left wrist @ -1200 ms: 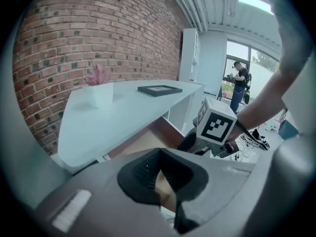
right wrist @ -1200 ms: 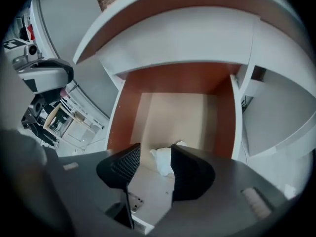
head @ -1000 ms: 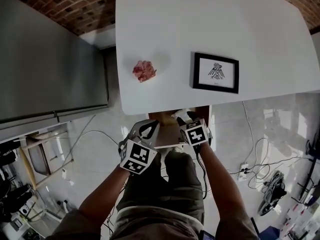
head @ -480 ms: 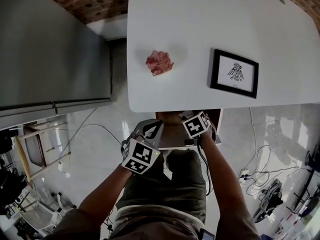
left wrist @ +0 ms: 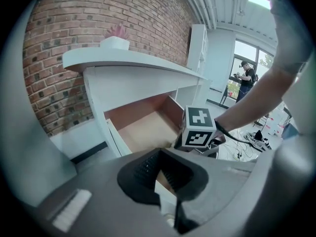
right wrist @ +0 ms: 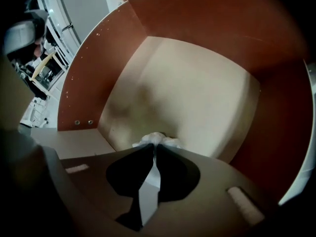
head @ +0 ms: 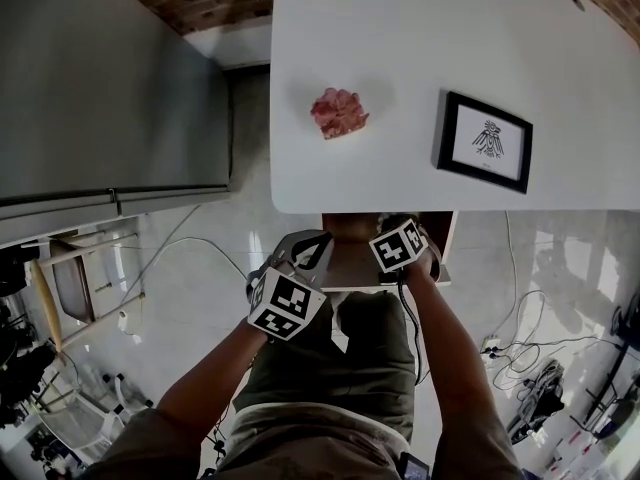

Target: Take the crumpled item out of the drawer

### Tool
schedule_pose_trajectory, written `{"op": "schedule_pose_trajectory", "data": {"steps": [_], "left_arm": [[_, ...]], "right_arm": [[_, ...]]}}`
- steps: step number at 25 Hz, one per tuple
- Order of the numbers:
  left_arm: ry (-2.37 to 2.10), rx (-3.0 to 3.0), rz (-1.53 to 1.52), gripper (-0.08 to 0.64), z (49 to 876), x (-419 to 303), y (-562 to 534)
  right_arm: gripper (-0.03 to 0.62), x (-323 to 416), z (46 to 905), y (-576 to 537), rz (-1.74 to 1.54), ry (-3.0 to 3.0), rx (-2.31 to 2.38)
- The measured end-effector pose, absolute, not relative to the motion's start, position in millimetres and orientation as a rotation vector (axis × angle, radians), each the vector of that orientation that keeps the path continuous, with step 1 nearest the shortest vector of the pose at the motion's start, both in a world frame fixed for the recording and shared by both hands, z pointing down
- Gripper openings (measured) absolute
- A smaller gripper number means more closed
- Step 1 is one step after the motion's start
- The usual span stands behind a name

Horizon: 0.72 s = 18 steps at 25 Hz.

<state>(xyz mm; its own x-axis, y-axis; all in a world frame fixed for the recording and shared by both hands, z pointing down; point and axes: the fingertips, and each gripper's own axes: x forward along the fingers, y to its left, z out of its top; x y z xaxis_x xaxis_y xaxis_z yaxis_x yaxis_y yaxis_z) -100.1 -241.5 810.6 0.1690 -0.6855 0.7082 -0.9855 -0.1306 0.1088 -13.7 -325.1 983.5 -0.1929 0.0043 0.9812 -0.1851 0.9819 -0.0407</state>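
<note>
An open drawer (head: 352, 264) with red-brown walls and a pale floor (right wrist: 197, 93) sticks out below the white table (head: 420, 28). My right gripper (right wrist: 157, 145) reaches inside it, shut on a small white crumpled item (right wrist: 168, 141) that shows just past the fingertips. In the head view the right gripper (head: 392, 230) is at the drawer mouth, and the crumpled item is hidden there. My left gripper (head: 315, 243) hangs left of the drawer, shut and holding nothing. In the left gripper view my left gripper (left wrist: 161, 151) faces the drawer (left wrist: 143, 132).
A pink crumpled wad (head: 340, 113) and a black-framed picture (head: 485, 143) lie on the table. A grey cabinet (head: 110, 88) stands to the left. Cables (head: 520, 348) trail on the floor at right. A person (left wrist: 245, 80) stands far off by a window.
The head view has shifted, so the table sits further right. My right gripper has edged slightly deeper under the table edge into the drawer. The left gripper has barely moved.
</note>
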Motion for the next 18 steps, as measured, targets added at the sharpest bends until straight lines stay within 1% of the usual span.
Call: {"op": "schedule_pose_trajectory", "data": {"steps": [3,6,18], "left_arm": [[-1.568,1.880,0.690,0.000,803.0,-99.0,-236.9],[-1.567,1.880,0.683,0.000,786.8,-96.5,-233.0],[-1.590,1.912,0.640,0.000,686.4,-91.1,-230.5]], "right_arm": [[0.040,-14.5,972.4,-321.2,0.264,-1.785,0.164],[0.040,-11.5,947.0,-319.0,0.306,-1.825,0.190],[0.041,15.7,782.4,-309.0,0.403,-2.039,0.291]]}}
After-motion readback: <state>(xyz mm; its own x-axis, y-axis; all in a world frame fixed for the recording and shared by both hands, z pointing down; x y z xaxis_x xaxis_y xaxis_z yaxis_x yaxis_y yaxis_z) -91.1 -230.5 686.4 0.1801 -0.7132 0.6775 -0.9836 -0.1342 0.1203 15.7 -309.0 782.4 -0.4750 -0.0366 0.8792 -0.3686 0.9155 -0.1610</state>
